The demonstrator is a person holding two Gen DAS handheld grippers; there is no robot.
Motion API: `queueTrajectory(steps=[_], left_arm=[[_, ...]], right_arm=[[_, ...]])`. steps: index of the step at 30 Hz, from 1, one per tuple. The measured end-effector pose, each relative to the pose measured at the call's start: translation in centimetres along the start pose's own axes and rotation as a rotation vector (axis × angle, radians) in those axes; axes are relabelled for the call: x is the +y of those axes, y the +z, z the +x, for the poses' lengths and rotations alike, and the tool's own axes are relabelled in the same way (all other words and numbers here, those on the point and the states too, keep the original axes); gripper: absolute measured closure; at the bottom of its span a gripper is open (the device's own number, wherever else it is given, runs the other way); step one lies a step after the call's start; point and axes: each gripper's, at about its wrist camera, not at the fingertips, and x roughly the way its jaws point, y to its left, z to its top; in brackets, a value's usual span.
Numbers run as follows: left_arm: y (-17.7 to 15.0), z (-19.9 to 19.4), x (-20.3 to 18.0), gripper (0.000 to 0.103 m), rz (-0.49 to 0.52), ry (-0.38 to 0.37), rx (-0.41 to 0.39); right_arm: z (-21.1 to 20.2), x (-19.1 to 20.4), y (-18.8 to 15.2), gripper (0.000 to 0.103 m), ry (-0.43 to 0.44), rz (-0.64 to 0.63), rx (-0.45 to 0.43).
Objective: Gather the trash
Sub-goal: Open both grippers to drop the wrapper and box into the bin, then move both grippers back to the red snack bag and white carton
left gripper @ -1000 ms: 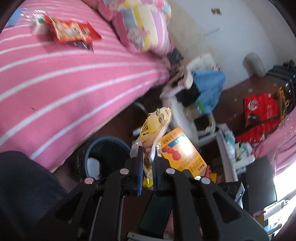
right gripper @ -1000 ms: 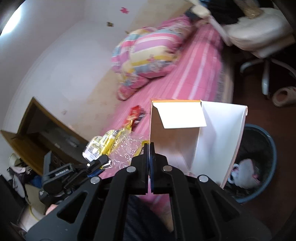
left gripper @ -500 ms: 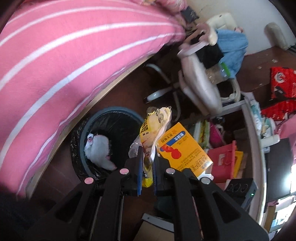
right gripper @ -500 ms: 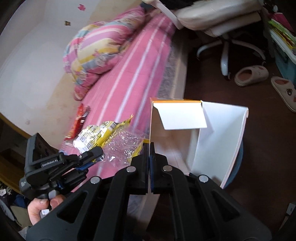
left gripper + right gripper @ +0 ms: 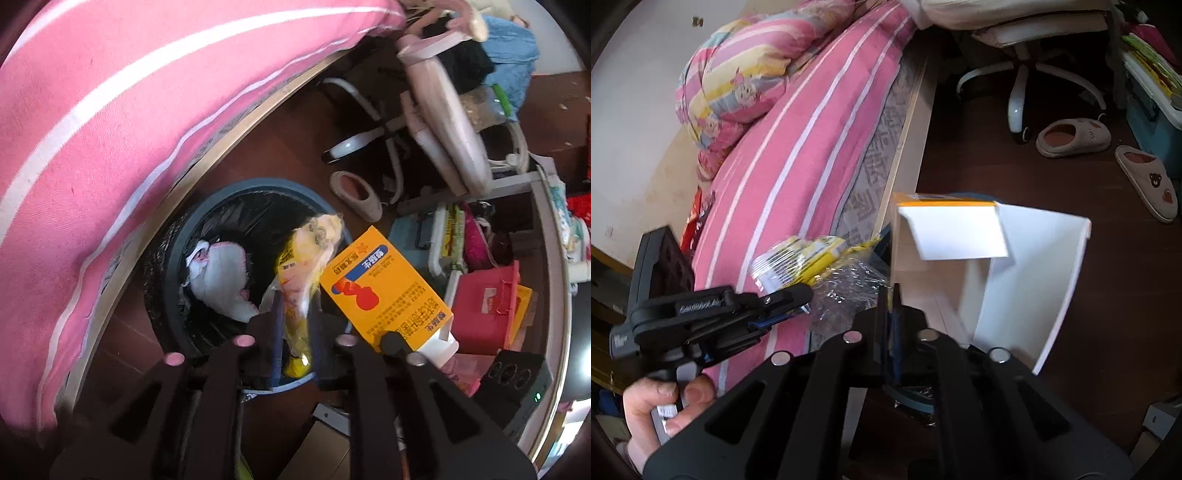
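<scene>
A: So, is everything lined up for the drop? Start with the big things.

B: The bed runs along the left of both tools. The bin sits on the floor beside it, right under the left tool and just ahead of its tips. A white wad already lies inside.

A: And the trash itself?

B: The orange carton is in the right tool, to the right of the left tool, over the bin's near right rim. The yellow snack wrapper stands between the left tool's jaws, above the bin's mouth.

A: Are the tools clenched?

B: No. The left tool's jaws have just been opening. They stand clear of the wrapper, so I read it as released. The right tool's jaws have also just been opening, only a little. The carton's thin wall is between them and looks no longer pinched.

A: How would you do this well?

B: Keep both tools pointing down over the mouth while they let go. The wrapper is light and may cling to a pad, so open wide. The carton worries me more. It hangs near the rim, so I'd bring it toward the middle.
</scene>
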Motion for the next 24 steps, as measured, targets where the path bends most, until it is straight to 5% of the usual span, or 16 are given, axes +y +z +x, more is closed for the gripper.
queueTrajectory(steps=[1,2,3,14,24], left_arm=[[0.1,0.2,0.3,0.054,-0.013,0.014,0.003],[0.2,0.1,0.5,0.042,-0.023,0.019,-0.012],[0.3,-0.1,0.6,0.040,-0.028,0.017,-0.024],[0.2,-3.2,1.9,0.029,-0.154,-0.085,-0.088],[-3.2,-15.0,2.6,0.019,-0.171,-0.341,-0.341]], right_arm=[[0.1,0.0,0.0,0.074,-0.013,-0.010,0.002],[0.0,0.1,-0.1,0.043,-0.028,-0.017,-0.008],[-0.3,0.1,-0.2,0.032,-0.034,-0.015,-0.037],[-2.6,1.3,-0.4,0.021,0.001,0.004,-0.058],[-7.1,10.2,0.3,0.015,0.189,-0.107,-0.106]])
